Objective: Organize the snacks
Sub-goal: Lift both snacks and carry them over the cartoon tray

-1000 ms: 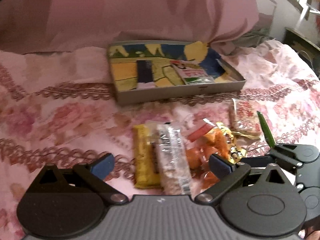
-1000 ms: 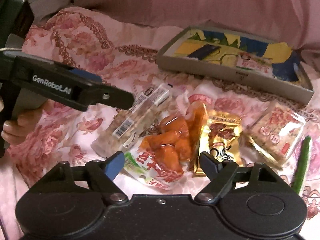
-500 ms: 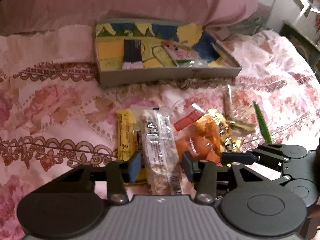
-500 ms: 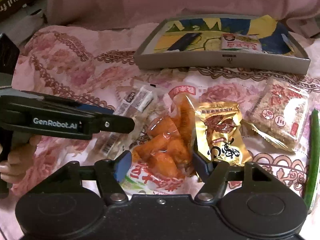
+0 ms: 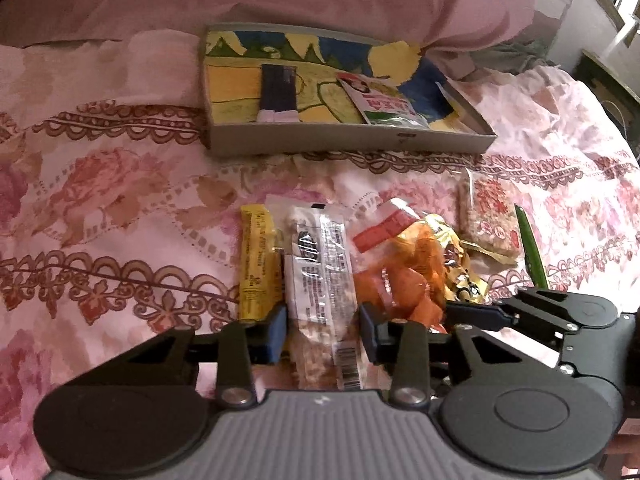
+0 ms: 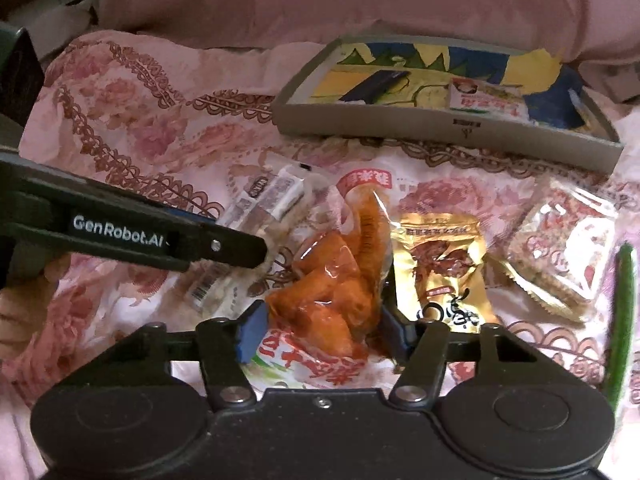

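On the pink floral bedspread lies a row of snacks. My left gripper is shut on a clear-wrapped nut bar, with a pad pressed on each long side. A yellow bar lies just left of it. My right gripper has its jaws closing on an orange snack pack, and both pads touch the pack's sides. In the right wrist view the left gripper's finger lies over the nut bar. Further back, the shallow grey box holds a red-and-white sachet and a dark packet.
A gold packet, a square cracker packet and a thin green stick lie to the right of the orange pack. A pink pillow rises behind the box. A person's hand holds the left gripper's handle.
The left jaws went from wide open to closed on the clear-wrapped bar. The right jaws narrowed around the orange pack. Both grippers tipped slightly but stayed in place.
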A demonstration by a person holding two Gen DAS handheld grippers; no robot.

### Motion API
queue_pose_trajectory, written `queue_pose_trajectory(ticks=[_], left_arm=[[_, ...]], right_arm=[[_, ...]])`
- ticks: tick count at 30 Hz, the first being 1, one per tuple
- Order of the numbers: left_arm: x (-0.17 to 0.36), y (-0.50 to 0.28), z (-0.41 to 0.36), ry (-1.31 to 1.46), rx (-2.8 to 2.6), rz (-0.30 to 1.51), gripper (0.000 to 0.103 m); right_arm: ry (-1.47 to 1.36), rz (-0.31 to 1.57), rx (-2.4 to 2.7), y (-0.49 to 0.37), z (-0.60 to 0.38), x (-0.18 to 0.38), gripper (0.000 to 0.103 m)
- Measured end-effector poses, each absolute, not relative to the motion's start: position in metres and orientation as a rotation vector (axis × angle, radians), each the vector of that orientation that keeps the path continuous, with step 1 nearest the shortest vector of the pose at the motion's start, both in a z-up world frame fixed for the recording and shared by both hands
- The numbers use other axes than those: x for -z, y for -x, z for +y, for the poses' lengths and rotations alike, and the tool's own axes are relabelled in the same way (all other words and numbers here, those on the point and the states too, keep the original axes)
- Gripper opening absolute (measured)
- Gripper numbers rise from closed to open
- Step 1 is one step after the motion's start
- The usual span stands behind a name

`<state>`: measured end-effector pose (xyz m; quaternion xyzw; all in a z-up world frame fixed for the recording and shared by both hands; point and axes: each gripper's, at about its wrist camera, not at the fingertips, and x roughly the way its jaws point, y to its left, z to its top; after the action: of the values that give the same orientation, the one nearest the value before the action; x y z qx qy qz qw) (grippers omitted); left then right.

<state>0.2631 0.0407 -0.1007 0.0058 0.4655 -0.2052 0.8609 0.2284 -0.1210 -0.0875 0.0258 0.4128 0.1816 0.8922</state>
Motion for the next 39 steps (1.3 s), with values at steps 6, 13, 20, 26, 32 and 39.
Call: queue_pose_trajectory(ticks=[6,13,20,26,32,39], left_arm=[[0.092,-0.261,0.051,0.072,0.412,0.959,0.041],[0.080,-0.256,0.055,0.124,0.417,0.900,0.041],[0.070,-0.253,0.061,0.170,0.411,0.844,0.041],[0.063,-0.254,0.070,0.213,0.377,0.793,0.041],[0.053,-0.261,0.078,0.216,0.312,0.730,0.041],[0.035,-0.307,0.069,0.259,0.276,0.641,0.042]], right_arm=[[0.006,0.822,-0.383,-0.221,-0.117,0.083,0.055],[0.134,0.737,-0.404,-0.208,-0.105,0.078,0.054],[0.242,0.642,-0.412,-0.196,-0.095,0.071,0.054],[0.249,0.550,-0.399,-0.189,-0.098,0.063,0.054],[0.257,0.437,-0.368,-0.191,-0.106,0.048,0.054],[0.153,0.376,-0.273,-0.244,-0.134,0.027,0.054]])
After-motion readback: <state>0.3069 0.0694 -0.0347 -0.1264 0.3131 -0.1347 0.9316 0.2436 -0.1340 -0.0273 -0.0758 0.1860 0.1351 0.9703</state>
